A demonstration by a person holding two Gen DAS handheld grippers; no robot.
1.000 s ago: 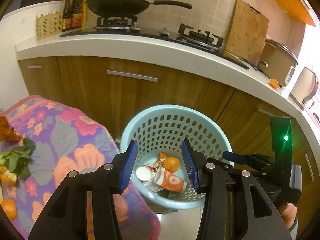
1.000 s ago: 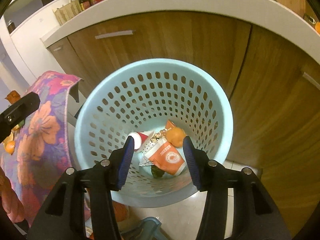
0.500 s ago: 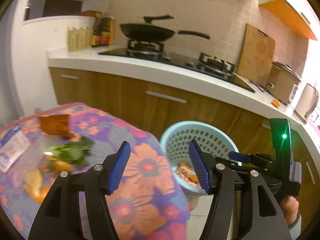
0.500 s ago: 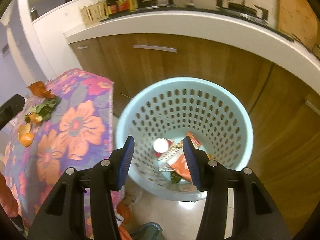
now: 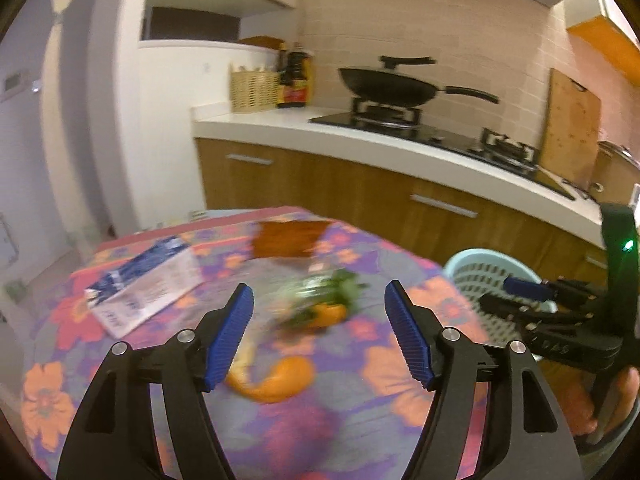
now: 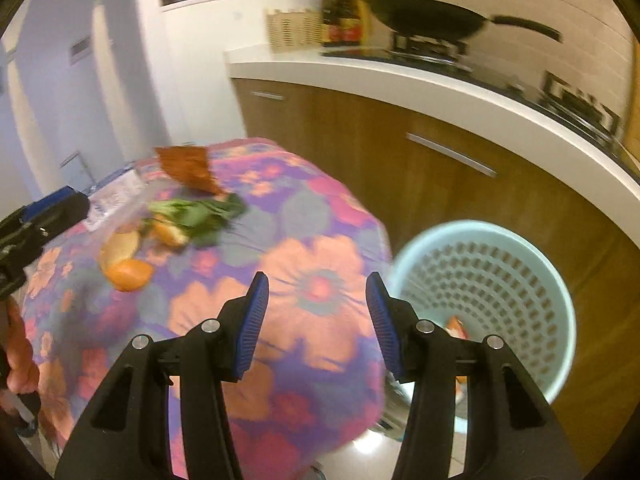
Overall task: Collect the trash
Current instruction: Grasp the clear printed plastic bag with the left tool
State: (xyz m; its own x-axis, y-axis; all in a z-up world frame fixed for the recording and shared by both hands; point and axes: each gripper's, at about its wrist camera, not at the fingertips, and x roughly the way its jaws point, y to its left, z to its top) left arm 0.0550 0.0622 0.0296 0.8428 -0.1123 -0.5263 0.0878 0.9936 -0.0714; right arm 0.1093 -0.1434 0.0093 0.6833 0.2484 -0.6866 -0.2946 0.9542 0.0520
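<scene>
Trash lies loose on our flowered worktop (image 5: 392,368): orange peel (image 5: 276,380) nearest, between the wide-open, empty fingers of our left tool (image 5: 319,334), then what look like blurred green leaves (image 5: 332,292), a blue-and-white packet (image 5: 148,284) and a brown wrapper (image 5: 290,238). Our right tool (image 6: 317,322) gapes empty over the worktop edge, with the blue basket (image 6: 492,240) just beside it on the floor. Behind stands the kitchen counter (image 5: 400,148).

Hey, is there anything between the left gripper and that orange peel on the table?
Nothing visible. The left gripper is open and empty above the flowered table, and the orange peel lies bare on the cloth just below and between its fingers. The greens sit farther back, out of the path.
</scene>
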